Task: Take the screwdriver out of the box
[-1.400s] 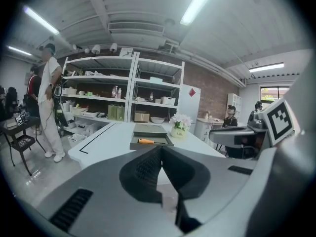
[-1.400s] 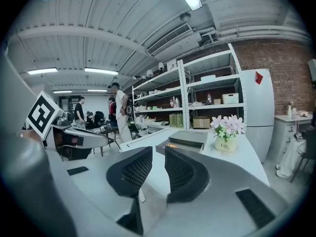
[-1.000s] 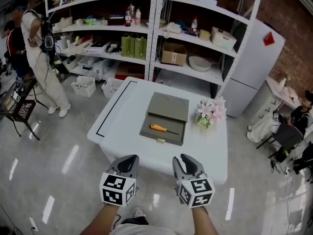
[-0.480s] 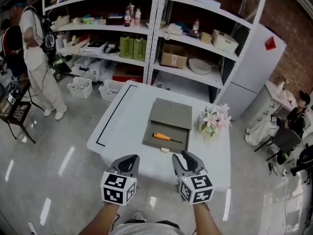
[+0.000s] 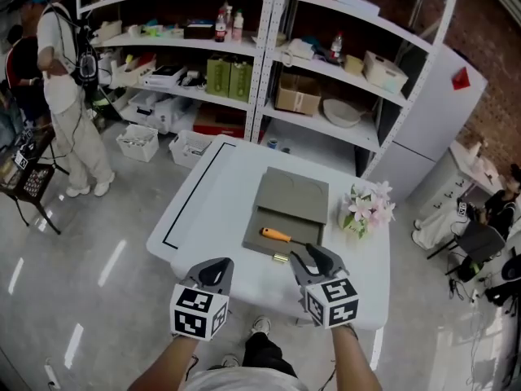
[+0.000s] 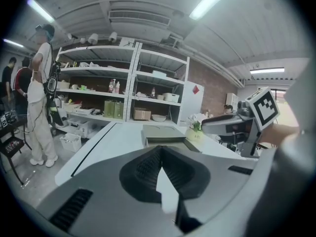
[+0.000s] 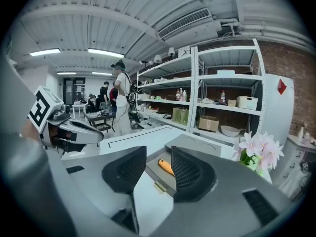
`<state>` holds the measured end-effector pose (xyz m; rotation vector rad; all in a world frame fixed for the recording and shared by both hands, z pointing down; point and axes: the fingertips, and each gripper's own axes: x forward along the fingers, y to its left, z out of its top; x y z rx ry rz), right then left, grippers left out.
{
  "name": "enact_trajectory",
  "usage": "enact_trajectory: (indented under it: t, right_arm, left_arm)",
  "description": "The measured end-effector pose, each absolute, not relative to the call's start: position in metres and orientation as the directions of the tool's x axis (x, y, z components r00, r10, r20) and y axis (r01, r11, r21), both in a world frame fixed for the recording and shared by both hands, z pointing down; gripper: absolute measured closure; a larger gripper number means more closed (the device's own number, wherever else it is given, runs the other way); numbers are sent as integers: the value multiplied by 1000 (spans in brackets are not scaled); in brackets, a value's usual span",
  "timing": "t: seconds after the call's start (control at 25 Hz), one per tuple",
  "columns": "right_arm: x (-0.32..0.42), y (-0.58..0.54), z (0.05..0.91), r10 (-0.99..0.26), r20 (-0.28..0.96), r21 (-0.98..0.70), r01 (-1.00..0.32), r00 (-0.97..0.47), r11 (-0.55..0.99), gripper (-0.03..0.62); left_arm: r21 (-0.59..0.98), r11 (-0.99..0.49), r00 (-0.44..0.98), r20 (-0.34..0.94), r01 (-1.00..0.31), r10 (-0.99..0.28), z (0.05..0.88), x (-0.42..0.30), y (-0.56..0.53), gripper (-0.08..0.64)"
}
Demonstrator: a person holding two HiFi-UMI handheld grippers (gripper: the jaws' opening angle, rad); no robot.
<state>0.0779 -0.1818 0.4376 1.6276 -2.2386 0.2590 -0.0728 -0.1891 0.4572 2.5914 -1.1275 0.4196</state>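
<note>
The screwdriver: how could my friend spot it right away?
Find the big white table in front of the metal shelves. An open grey box lies on it, beside pink flowers. The screwdriver lies inside the box, alone, and its bright orange handle stands out against all the grey.

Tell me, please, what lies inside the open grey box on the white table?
Inside the box, one screwdriver with an orange handle lies flat. The right gripper covers the box's near right corner, so that part cannot be checked.
</note>
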Motion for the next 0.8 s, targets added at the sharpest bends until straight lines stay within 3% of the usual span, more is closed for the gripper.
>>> enact_trajectory:
  t: [0.32,0.8]
  right_arm:
    - [76,-226,463,-800,485,88,-890,-354,447,426]
    - [74,-273,527,-544,707,89,-706,-453,703,417]
  left_arm:
    - [142,-631,627,399,-763,-669,471,-64,-225,554]
    - [151,-603,597,451,-783,-664,494,-30,-273,555]
